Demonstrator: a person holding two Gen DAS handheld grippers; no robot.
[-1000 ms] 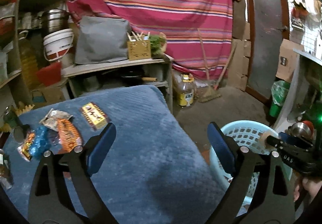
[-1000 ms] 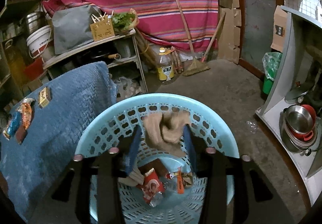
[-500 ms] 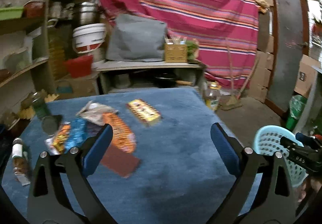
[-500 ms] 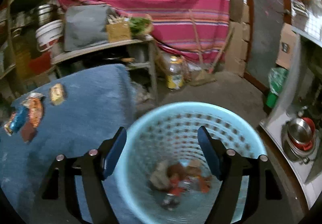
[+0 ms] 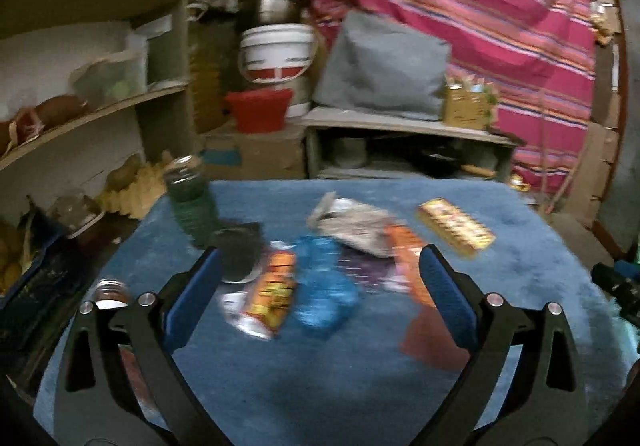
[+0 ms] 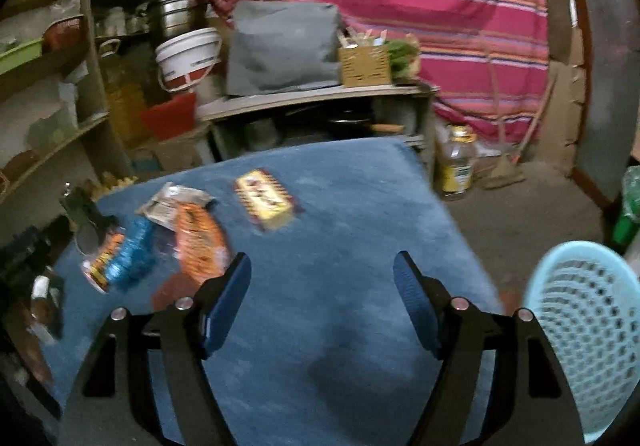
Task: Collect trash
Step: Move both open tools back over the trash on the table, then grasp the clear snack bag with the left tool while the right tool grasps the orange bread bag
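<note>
Trash, in the form of several crumpled snack wrappers, lies grouped on the blue fabric-covered table (image 5: 360, 386). In the left wrist view, the left gripper (image 5: 320, 286) hangs above the group with its jaws spread wide and nothing between the blue pads. Directly ahead are a glossy blue wrapper (image 5: 322, 296), an orange-and-yellow packet (image 5: 272, 290), a long orange wrapper (image 5: 408, 262), a grey foil pouch (image 5: 352, 224) and a flat yellow box (image 5: 454, 228); a flat reddish-brown piece (image 5: 434, 340) lies nearest. A dark green jar (image 5: 192, 201) stands just beside the group. The view is motion-blurred. The step in hand appears to be the approach for a pick; the next move calls for descent onto one thin, pliable wrapper and closing on a raised edge. In the right wrist view, the right gripper (image 6: 322, 290) is likewise spread and empty over bare plush fabric, the wrappers lying to its left. The perforated light-blue plastic basket (image 6: 580, 330) stands beyond the table edge at right; its contents are not visible.
</note>
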